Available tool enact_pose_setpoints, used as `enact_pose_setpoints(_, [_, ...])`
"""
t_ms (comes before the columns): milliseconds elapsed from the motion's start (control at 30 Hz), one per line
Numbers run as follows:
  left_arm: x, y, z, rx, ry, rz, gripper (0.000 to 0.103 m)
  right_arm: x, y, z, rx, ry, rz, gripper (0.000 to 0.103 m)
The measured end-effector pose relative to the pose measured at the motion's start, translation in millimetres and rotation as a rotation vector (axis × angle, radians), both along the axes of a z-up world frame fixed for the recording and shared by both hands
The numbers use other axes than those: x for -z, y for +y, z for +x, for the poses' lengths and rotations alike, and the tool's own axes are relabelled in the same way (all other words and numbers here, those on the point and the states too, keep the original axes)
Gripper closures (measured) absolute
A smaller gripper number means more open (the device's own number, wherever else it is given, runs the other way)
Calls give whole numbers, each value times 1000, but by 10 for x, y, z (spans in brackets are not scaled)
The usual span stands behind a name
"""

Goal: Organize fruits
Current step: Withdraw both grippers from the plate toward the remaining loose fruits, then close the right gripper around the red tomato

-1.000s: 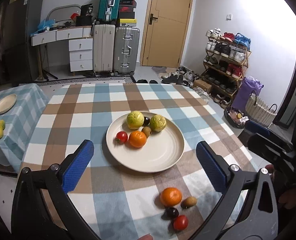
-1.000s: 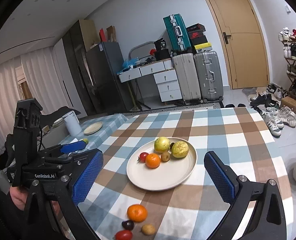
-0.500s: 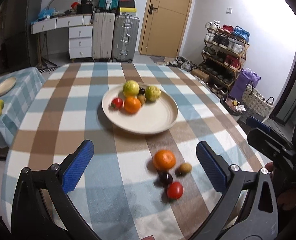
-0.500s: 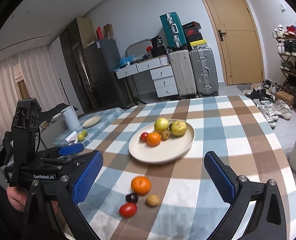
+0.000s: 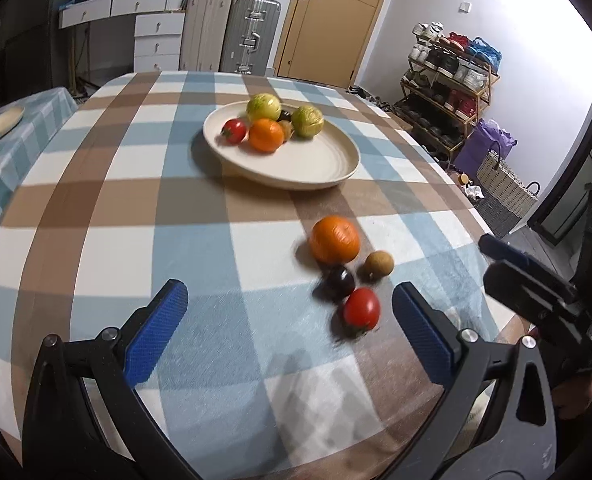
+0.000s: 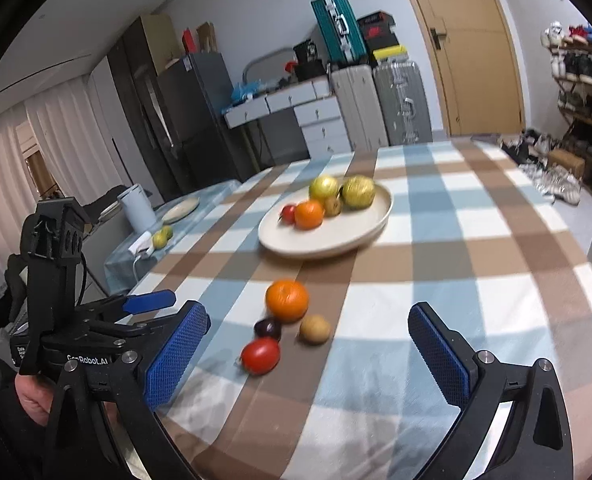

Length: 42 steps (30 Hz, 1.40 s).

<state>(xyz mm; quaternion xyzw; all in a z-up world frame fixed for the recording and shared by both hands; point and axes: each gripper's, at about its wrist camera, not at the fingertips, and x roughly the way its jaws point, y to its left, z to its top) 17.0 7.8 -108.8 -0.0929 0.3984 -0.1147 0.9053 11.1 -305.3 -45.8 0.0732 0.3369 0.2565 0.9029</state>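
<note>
Both tongs [image 5: 290, 328] [image 6: 308, 354] wide open, empty

Checked table [image 5: 96, 200] (blue-brown) bears plate [image 5: 316, 164], four loose fruits [image 5: 335, 239].

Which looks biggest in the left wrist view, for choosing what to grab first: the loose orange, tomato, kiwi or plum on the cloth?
1. orange
2. tomato
3. kiwi and plum: look alike, blurred, so unranked.
</note>
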Motion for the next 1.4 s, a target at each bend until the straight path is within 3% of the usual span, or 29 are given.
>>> enact_pose_setpoints(300, [63,339,-120,-75,-29,1,1,328,300,37,-107,115,25,0])
enact_pose_setpoints(467, [81,503,-109,-106,-24,-21,1,368,429,55,-134,122,17,1])
enact_pose_setpoints(733, [133,586,-70,-114,-11,-39,1,452,584,123,-166,155,-22,22])
enact_pose_setpoints(800, [139,591,-71,-114,-10,-41,1,469,619,125,-169,155,-44,33])
enact_pose_setpoints(1000, [186,600,-45,-117,0,-46,1,508,655,151,-168,172,-66,49])
enact_pose_setpoints(1400, [191,593,-39,-112,-7,-19,1,579,626,188,-163,199,-64,66])
